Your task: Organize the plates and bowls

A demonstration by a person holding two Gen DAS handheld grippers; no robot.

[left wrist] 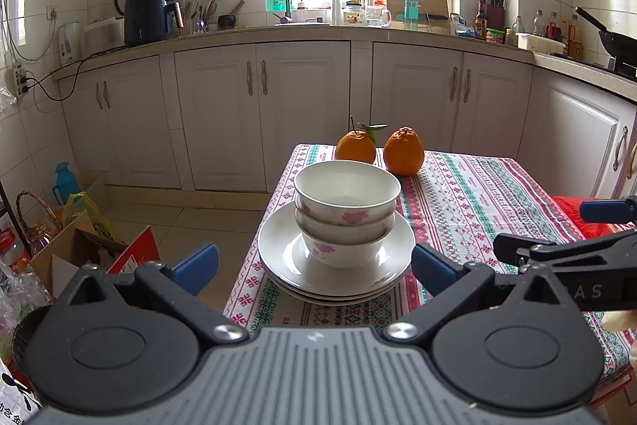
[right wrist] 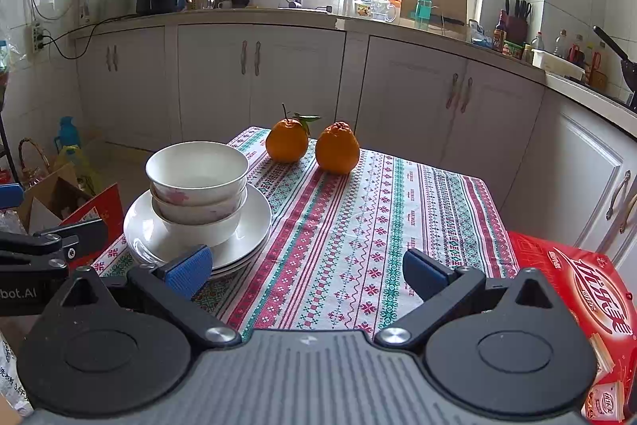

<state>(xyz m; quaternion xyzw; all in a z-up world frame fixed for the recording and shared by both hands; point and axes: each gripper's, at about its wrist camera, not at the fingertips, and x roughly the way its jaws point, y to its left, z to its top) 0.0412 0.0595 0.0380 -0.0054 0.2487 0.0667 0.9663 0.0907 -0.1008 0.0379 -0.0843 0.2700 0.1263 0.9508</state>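
Observation:
Three white bowls with pink flowers (left wrist: 345,210) (right wrist: 197,186) are nested in a stack on a pile of white plates (left wrist: 278,245) (right wrist: 254,222). The pile stands at the near left corner of a small table with a patterned cloth (left wrist: 469,194) (right wrist: 358,226). My left gripper (left wrist: 314,265) is open, its blue pads either side of the pile and just short of it, holding nothing. My right gripper (right wrist: 306,271) is open over the cloth to the right of the pile, also with nothing in it. Each gripper shows at the edge of the other's view.
Two oranges (left wrist: 378,148) (right wrist: 312,145) sit at the table's far end. A red box (right wrist: 577,305) lies at the table's right side. Cardboard boxes and bags (left wrist: 91,245) crowd the floor on the left. White cabinets (left wrist: 258,106) and a cluttered counter run behind.

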